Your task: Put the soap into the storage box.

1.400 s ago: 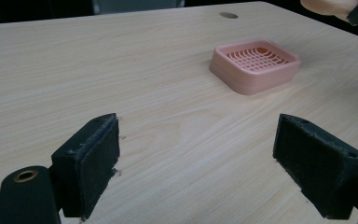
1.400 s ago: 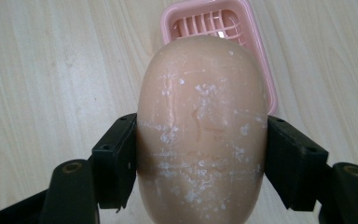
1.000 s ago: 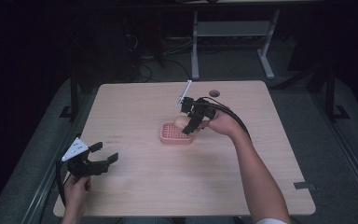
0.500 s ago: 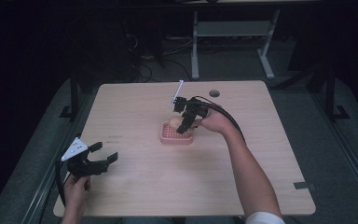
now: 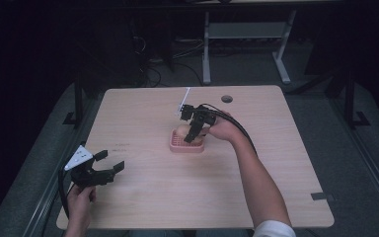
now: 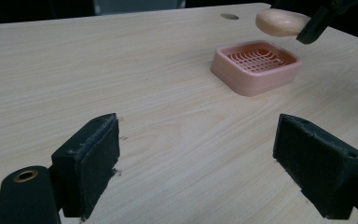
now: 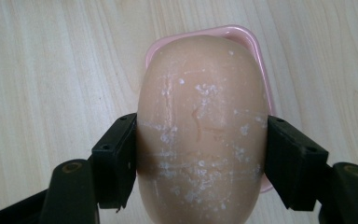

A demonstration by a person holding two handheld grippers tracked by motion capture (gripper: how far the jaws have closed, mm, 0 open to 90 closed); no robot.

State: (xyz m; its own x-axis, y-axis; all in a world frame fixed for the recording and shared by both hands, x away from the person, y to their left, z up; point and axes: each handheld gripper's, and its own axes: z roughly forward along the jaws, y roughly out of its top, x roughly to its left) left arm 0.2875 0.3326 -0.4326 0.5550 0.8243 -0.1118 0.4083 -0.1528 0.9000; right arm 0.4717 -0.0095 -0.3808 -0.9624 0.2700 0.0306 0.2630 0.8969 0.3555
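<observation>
Soap, an oval peach-coloured bar flecked with white, is clamped across its width between the two black jaws of the right gripper and is held in the air just above the pink slotted soap dish, which is set near the middle of the wooden table. The right forearm is stretched forward over the table, the gripper being pointed downward at the dish. The left gripper is held low by the left hand near the table's near-left corner, its jaws spread wide with nothing between them.
</observation>
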